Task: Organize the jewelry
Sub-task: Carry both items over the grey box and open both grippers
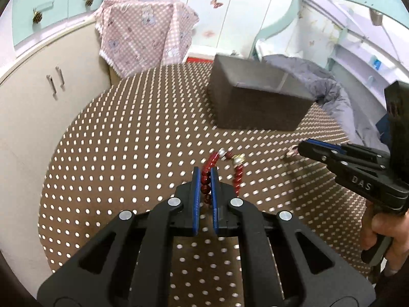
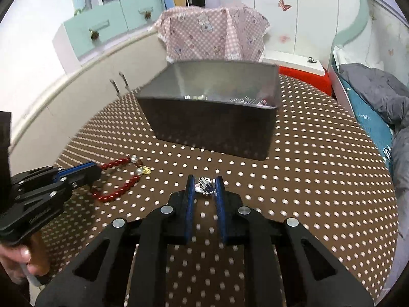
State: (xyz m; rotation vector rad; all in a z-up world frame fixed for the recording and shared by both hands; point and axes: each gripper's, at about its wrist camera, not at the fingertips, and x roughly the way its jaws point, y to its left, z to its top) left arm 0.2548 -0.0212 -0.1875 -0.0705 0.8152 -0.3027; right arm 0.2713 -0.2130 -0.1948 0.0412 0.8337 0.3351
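A red bead bracelet (image 1: 231,167) with silver and gold beads lies on the brown dotted table (image 1: 127,140). My left gripper (image 1: 205,172) is shut on one side of it; it also shows in the right wrist view (image 2: 120,176), with the left gripper (image 2: 95,170) at its end. My right gripper (image 2: 204,183) is closed on a small silver ring (image 2: 205,186) just above the table; its tip (image 1: 297,149) shows in the left wrist view with the ring (image 1: 291,151). A dark open box (image 2: 212,117) stands behind, holding several pieces of jewelry.
The box also shows in the left wrist view (image 1: 255,99). A chair draped in pink checked cloth (image 2: 214,35) stands beyond the table. Beige cabinets (image 1: 38,107) are at the left, a bed with grey bedding (image 2: 378,94) at the right.
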